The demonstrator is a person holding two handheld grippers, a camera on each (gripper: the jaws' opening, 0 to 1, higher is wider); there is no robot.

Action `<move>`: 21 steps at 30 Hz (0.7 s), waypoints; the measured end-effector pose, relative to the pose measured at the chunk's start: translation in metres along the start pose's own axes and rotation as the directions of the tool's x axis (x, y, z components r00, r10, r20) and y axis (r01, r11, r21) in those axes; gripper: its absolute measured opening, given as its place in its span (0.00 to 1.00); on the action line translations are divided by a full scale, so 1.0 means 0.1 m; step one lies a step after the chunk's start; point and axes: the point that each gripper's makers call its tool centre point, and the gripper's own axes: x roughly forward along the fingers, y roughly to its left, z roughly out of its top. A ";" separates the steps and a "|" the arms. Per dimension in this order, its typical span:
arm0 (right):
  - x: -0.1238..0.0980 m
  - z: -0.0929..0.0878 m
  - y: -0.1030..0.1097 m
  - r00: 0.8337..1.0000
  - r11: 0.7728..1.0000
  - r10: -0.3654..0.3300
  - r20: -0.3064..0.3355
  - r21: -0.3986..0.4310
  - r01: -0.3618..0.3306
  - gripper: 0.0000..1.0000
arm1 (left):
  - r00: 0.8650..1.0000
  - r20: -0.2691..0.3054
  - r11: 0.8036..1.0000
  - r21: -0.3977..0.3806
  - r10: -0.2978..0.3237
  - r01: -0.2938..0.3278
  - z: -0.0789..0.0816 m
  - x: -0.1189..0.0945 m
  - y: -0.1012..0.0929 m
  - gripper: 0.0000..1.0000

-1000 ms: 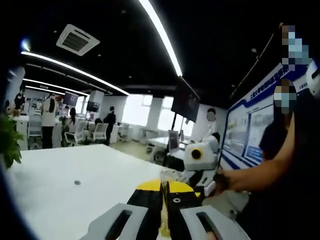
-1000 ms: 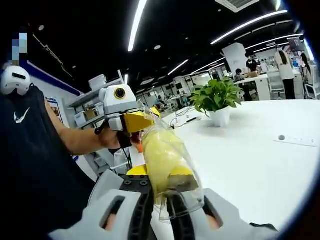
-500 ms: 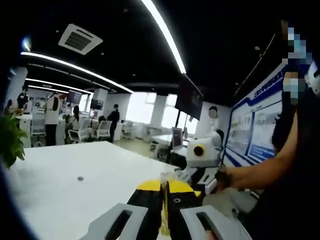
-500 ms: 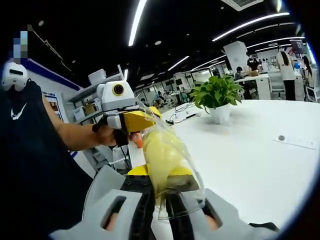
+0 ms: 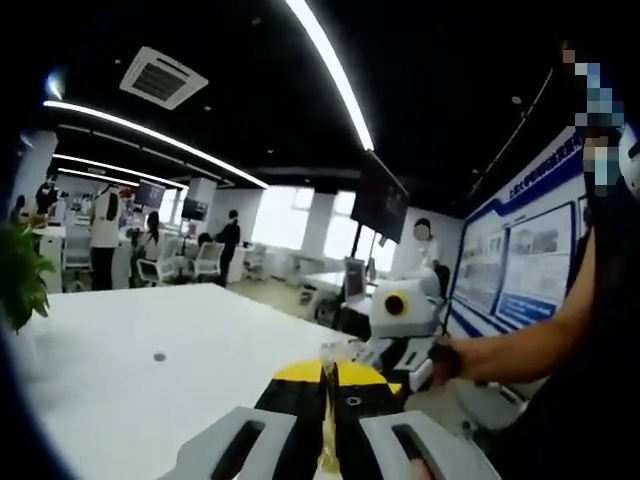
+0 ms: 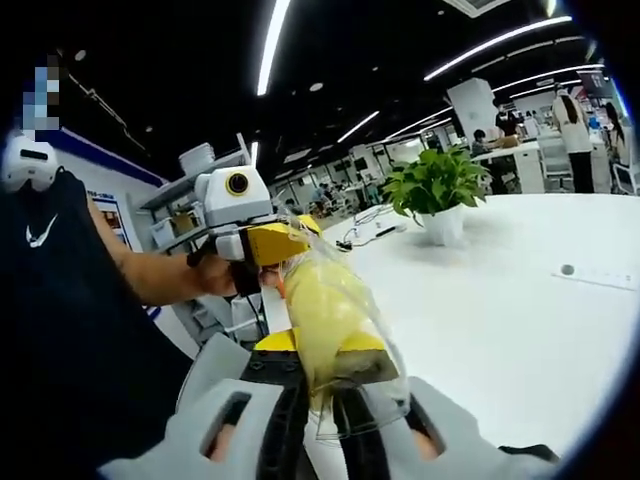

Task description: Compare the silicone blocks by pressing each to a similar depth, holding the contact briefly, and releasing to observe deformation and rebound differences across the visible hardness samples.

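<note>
— Looking along the left gripper (image 5: pixel 327 440): anything changed?
— Hardly. Its jaws stay pinched on the bag's (image 5: pixel 327 372) edge, above the white table (image 5: pixel 130 390).
— And the right gripper (image 6: pixel 322 420)?
— Still clamping the bagged yellow block (image 6: pixel 325 310), left of the plant (image 6: pixel 437 185). No pressing yet.

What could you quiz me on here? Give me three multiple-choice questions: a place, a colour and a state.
1. Where does the potted plant stand?
A. on the white table
B. on the floor
C. on a shelf

2. What colour is the block inside the clear bag?
A. blue
B. yellow
C. red

3. How is the right gripper?
A. wide open, holding nothing
B. shut on the clear bag
C. lying on the table

Answers:
1 A, its white pot sits on the tabletop.
2 B, yellow shows through the plastic.
3 B, both jaws pinch the bag's near end, while the left gripper grips the far end.
</note>
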 end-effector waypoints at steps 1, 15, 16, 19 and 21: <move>0.01 0.00 0.00 1.000 1.000 0.001 -0.001 0.007 -0.001 0.04 | 1.000 0.000 1.000 0.000 0.001 -0.001 0.00 0.00 0.00 0.00; 0.02 -0.07 -0.02 1.000 1.000 -0.008 -0.012 0.009 0.009 0.08 | 1.000 0.007 0.999 -0.049 0.016 -0.015 -0.07 -0.02 0.00 0.00; 0.01 -0.08 -0.02 1.000 1.000 0.000 -0.008 0.010 0.000 0.09 | 1.000 0.007 0.999 -0.037 0.012 -0.012 -0.07 -0.02 -0.03 0.00; -0.01 -0.06 -0.04 1.000 1.000 0.001 0.005 0.008 -0.001 0.10 | 1.000 0.003 0.999 -0.047 0.009 -0.009 -0.04 0.01 -0.04 0.00; -0.02 -0.04 -0.04 1.000 1.000 -0.003 0.016 0.000 0.003 0.11 | 1.000 0.007 0.998 -0.063 0.010 -0.009 -0.02 0.02 -0.02 0.00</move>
